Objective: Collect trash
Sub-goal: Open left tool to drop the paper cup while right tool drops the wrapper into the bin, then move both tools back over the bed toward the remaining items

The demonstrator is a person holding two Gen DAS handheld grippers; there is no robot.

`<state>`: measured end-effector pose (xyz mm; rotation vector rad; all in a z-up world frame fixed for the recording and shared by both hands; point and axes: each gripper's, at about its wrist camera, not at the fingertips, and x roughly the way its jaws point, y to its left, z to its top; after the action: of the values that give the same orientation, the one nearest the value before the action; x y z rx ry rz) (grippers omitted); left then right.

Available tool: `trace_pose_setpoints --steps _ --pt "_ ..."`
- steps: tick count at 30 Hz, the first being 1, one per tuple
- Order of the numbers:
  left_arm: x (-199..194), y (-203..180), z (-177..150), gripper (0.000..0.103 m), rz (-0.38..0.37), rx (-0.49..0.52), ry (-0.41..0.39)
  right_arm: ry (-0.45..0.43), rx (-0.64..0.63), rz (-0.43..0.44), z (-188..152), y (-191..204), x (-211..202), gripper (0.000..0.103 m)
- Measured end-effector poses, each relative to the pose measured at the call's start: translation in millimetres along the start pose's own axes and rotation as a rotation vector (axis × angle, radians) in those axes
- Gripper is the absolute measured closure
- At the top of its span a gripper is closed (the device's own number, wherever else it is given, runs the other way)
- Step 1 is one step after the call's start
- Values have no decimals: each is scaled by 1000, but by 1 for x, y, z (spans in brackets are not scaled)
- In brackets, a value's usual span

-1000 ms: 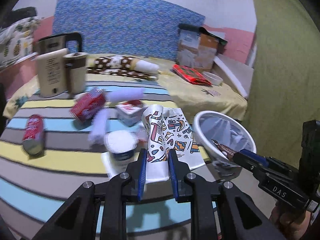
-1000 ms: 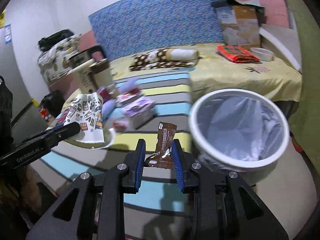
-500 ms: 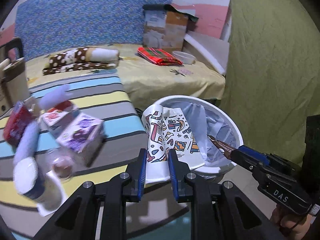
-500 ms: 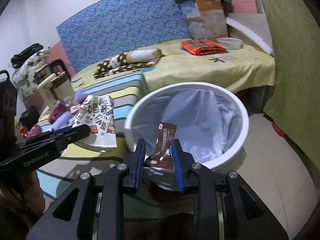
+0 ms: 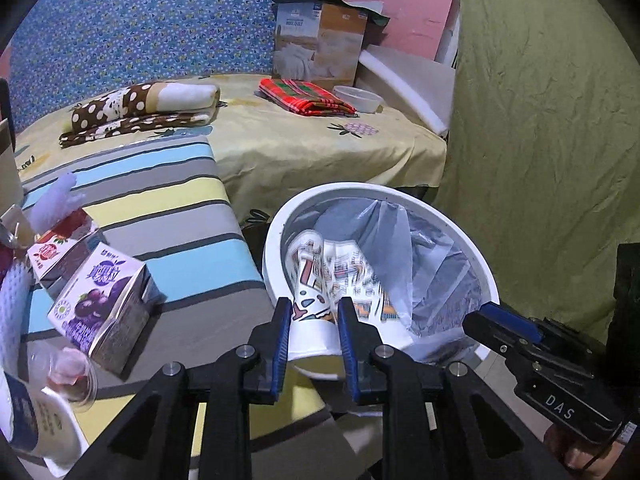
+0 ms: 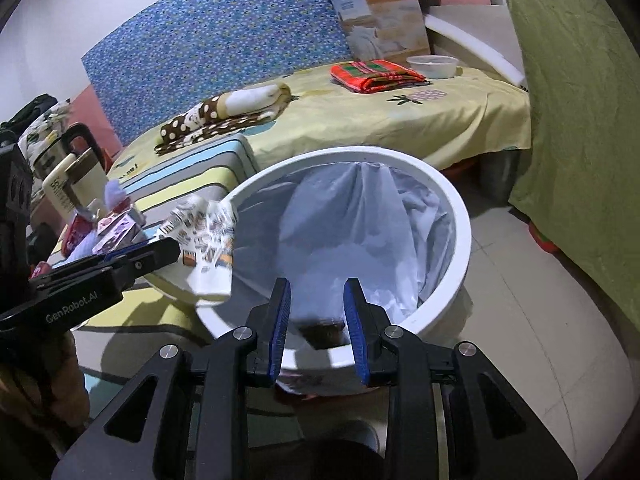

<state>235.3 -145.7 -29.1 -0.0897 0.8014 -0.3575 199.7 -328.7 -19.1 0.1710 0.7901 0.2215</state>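
A white bin [image 5: 360,193] with a clear liner stands on the floor beside the striped table [image 5: 172,216]. My left gripper [image 5: 313,308] hangs over the bin's near rim and its jaws are opening. The patterned paper cup [image 5: 316,280] sits blurred between them and is slipping down, also blurred in the right wrist view [image 6: 208,236]. My right gripper [image 6: 316,288] is over the bin [image 6: 460,216] with its fingers apart. The brown snack wrapper [image 6: 324,326] is a dark blur low between them, loose. No wrapper shows at the right gripper [image 5: 480,316] in the left wrist view.
On the striped table lie a purple juice carton [image 5: 100,300], a red carton [image 5: 52,252], a clear plastic cup [image 5: 72,376] and a white tub [image 5: 36,428]. A kettle [image 6: 68,176] stands further left. A yellow-sheeted bed [image 5: 320,148] lies behind, a green curtain [image 5: 540,120] on the right.
Both grippers swung right from the table to over the bin. The cup has slid lower between the left fingers, and the wrapper has dropped from upright in the right fingers.
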Motion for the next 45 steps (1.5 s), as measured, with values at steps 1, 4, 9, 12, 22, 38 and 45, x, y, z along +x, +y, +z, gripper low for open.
trace_pose_setpoints --steps 1,4,9,12,22,38,45 --pt "1 0 1 80 -5 -3 0 -4 0 -1 0 -1 -1 72" --pt "2 0 2 80 -10 -4 -4 -19 8 -3 -1 -2 -5 67" --pt "-2 0 5 79 -23 -13 -19 -33 18 5 0 -3 -7 63" --pt "-6 0 6 74 -31 -19 -31 -41 17 14 1 -2 -9 63" --pt "-29 4 3 73 -32 -37 -64 -51 -3 28 2 6 -19 63" --pt "-107 32 -39 73 53 -70 -133 -61 -118 126 -12 59 -39 63" --pt "-136 55 -60 73 116 -104 -153 -44 -168 226 -21 90 -39 63"
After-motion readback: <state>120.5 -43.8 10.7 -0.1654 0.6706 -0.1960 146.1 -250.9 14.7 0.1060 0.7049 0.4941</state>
